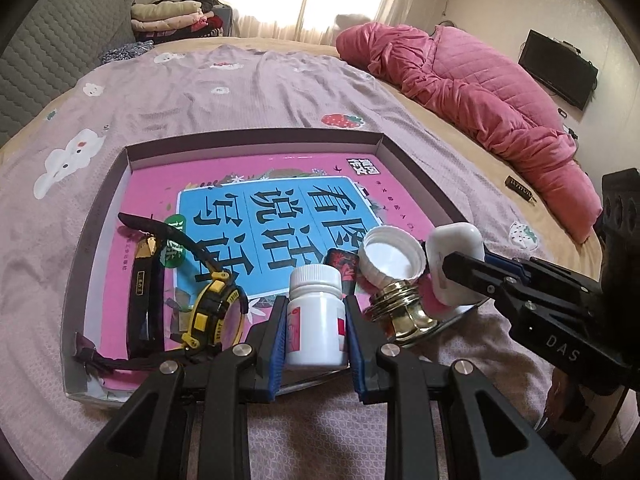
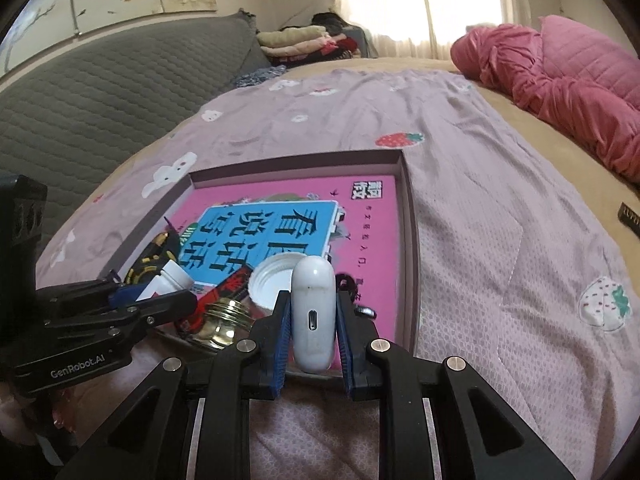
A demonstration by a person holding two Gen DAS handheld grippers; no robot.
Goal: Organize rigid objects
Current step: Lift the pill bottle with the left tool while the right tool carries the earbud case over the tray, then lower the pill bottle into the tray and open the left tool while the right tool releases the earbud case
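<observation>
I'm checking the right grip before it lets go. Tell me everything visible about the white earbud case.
The earbud case is a smooth, glossy white plastic pebble with rounded ends and a small oval charging port facing the right wrist camera. It looks closed. It stands on edge, clamped between the right gripper's blue pads, which press on its two broad faces. It sits at the near edge of the box, beside the white cap, above the pink book.

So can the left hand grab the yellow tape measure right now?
Probably not yet. The left gripper is shut on the white pill bottle, so its fingers are full. The tape measure lies uncovered in the box, just beside it.
</observation>
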